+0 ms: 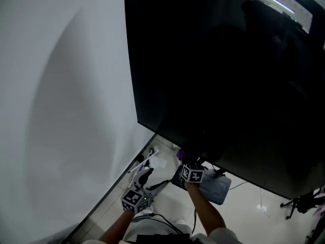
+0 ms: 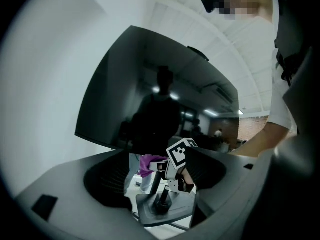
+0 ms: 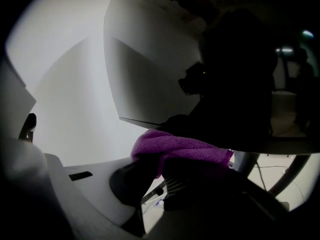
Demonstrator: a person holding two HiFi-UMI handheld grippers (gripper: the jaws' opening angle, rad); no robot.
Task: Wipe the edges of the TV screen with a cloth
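The big black TV screen (image 1: pixel 228 75) fills the head view, with its bottom edge (image 3: pixel 165 126) running just above my right gripper. A purple cloth (image 1: pixel 183 153) sits in my right gripper (image 1: pixel 186 159), which is shut on it and holds it up against the TV's lower edge near the bottom left corner. In the right gripper view the cloth (image 3: pixel 175 151) bulges over the jaws of that gripper (image 3: pixel 170 174). My left gripper (image 1: pixel 150 179) hangs lower left, open and empty. From the left gripper (image 2: pixel 155 181) I see the cloth (image 2: pixel 147 163) and the right gripper's marker cube (image 2: pixel 181 153).
A white wall (image 1: pixel 61 95) lies left of the TV. The grey TV stand base (image 1: pixel 217 188) rests on the floor below the screen, with cables (image 1: pixel 238 184) around it. Small white items (image 1: pixel 152 161) lie by the wall. A black tripod leg (image 1: pixel 304 203) stands at lower right.
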